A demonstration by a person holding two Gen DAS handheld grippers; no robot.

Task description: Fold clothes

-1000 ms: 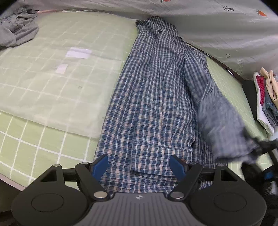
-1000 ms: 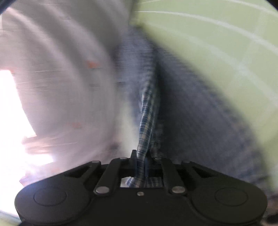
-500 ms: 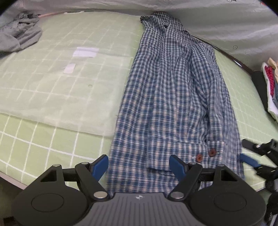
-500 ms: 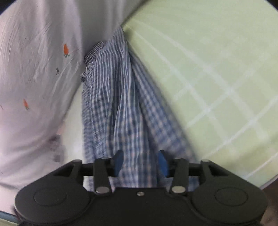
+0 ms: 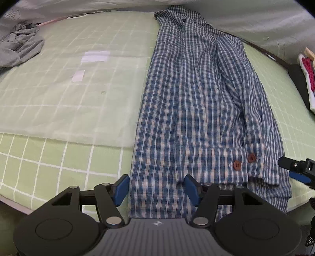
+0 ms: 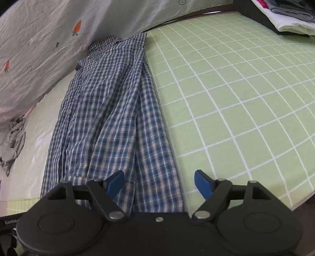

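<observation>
A blue-and-white checked shirt (image 5: pixel 193 102) lies lengthwise on the green checked bed sheet (image 5: pixel 59 161), collar at the far end. Its right sleeve is folded down along the body, the cuff with two brown buttons (image 5: pixel 244 161) near the hem. My left gripper (image 5: pixel 157 188) hovers over the near hem; its jaws are closing, with the cloth lying between them and the pads not pressing it. My right gripper (image 6: pixel 159 182) is over the shirt's (image 6: pixel 110 118) right edge with its jaws opening and nothing held. In the left wrist view it shows at the right edge (image 5: pixel 295 169).
A crumpled grey garment (image 5: pixel 17 47) lies at the far left. Folded clothes (image 6: pixel 291 15) are stacked at the far right. A white quilt with carrot print (image 6: pixel 49 39) runs along the back. The bed's near edge is just below both grippers.
My right gripper has let go of the sleeve, which now lies flat along the shirt, and its jaws have spread wide. The left jaws have narrowed a little.
</observation>
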